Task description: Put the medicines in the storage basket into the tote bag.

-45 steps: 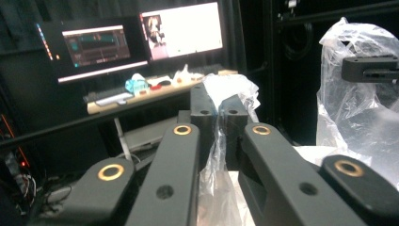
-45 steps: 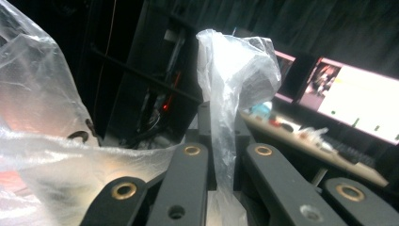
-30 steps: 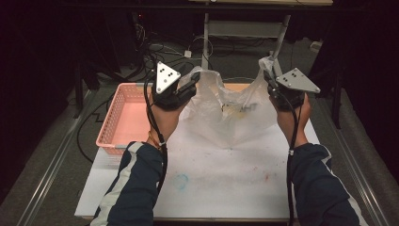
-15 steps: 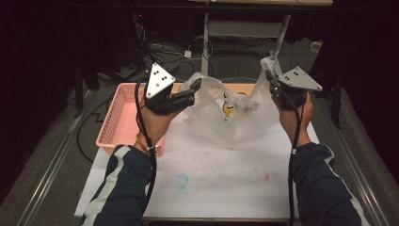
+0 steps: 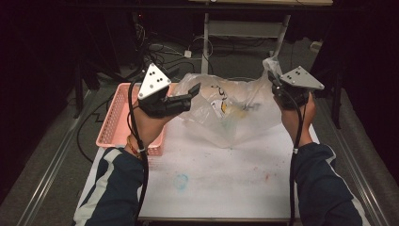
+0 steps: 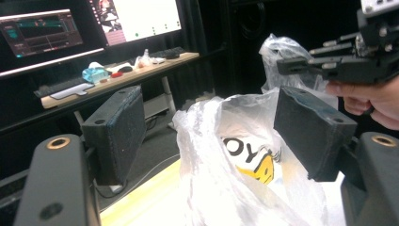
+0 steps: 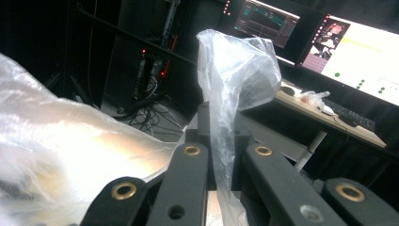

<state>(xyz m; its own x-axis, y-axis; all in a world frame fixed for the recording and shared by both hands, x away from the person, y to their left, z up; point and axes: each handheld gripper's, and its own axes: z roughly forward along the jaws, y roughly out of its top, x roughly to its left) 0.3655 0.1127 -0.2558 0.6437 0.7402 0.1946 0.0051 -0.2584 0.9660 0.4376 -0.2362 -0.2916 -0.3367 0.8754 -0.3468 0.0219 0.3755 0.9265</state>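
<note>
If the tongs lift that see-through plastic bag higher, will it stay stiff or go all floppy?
Probably floppy: the plastic bag is thin, crinkled and sags where nothing holds it. The right tongs are shut on one bunched handle, so that side would likely rise first and the rest hang down. The left tongs stand open beside the rim, so that edge may droop. It looks light.
</note>
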